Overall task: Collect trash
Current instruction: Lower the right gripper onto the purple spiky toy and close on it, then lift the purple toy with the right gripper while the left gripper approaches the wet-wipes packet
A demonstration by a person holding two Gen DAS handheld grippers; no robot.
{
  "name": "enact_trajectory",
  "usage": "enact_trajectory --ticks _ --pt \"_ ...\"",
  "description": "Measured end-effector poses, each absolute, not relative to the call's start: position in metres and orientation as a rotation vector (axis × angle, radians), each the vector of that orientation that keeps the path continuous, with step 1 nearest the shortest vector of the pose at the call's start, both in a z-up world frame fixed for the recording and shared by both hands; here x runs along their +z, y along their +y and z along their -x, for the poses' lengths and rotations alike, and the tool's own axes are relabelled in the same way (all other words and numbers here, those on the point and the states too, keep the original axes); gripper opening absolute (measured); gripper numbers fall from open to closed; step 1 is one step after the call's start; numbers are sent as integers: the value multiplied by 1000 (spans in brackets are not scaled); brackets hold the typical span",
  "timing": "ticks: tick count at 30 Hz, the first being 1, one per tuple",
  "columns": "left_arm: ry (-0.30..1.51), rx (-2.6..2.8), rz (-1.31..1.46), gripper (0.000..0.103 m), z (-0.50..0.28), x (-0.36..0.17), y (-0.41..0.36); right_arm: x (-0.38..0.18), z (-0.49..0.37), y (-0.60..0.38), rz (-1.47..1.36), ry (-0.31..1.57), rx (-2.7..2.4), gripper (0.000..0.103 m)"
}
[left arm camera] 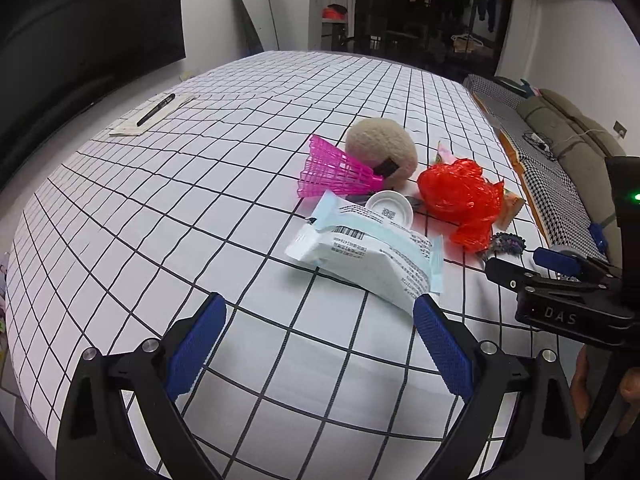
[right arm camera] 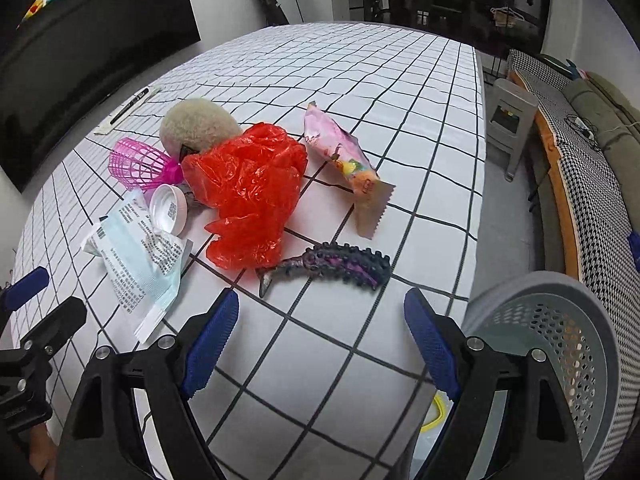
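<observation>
- On the gridded worktop [right arm camera: 360, 72] the trash lies heaped within reach: red plastic bag [right arm camera: 252, 196], white-and-blue wrapper [left arm camera: 372, 252], snack packet [right arm camera: 344, 156], white cap [right arm camera: 170, 208].
- Perforated grey bin [right arm camera: 560, 332] waits beside the edge — probably for drops.
- Left claw [left arm camera: 320, 344] and right claw [right arm camera: 320, 336] — wide open, empty.

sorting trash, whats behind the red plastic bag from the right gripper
Behind the red plastic bag a fuzzy beige ball and pink shuttlecock show partly. The ball's lower part is covered by the bag.

Left gripper [left arm camera: 320, 344] jaws spread, white wrapper [left arm camera: 360, 252] just ahead, red bag [left arm camera: 460, 200] beyond
</observation>
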State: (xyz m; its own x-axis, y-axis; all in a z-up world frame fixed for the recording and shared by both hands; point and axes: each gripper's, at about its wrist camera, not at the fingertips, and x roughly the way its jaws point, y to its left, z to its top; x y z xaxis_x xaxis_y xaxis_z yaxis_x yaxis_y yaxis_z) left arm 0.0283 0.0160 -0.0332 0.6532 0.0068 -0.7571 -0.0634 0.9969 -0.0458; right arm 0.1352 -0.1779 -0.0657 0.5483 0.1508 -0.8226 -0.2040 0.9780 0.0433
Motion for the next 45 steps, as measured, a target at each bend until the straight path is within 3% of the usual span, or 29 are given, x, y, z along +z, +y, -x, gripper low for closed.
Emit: enact_trajectory --ticks 19,22,23,45 --pt "876 28 85 93 -35 -42 18 -73 -155 -170 125 967 174 84" --pt "877 28 86 93 -35 -43 17 -72 -155 -169 129 958 186 81" --pt "877 28 86 93 -35 -43 17 -72 -153 -169 132 953 189 74" --pt "895 13 73 93 -51 -46 -9 -49 -83 -203 -4 900 174 74"
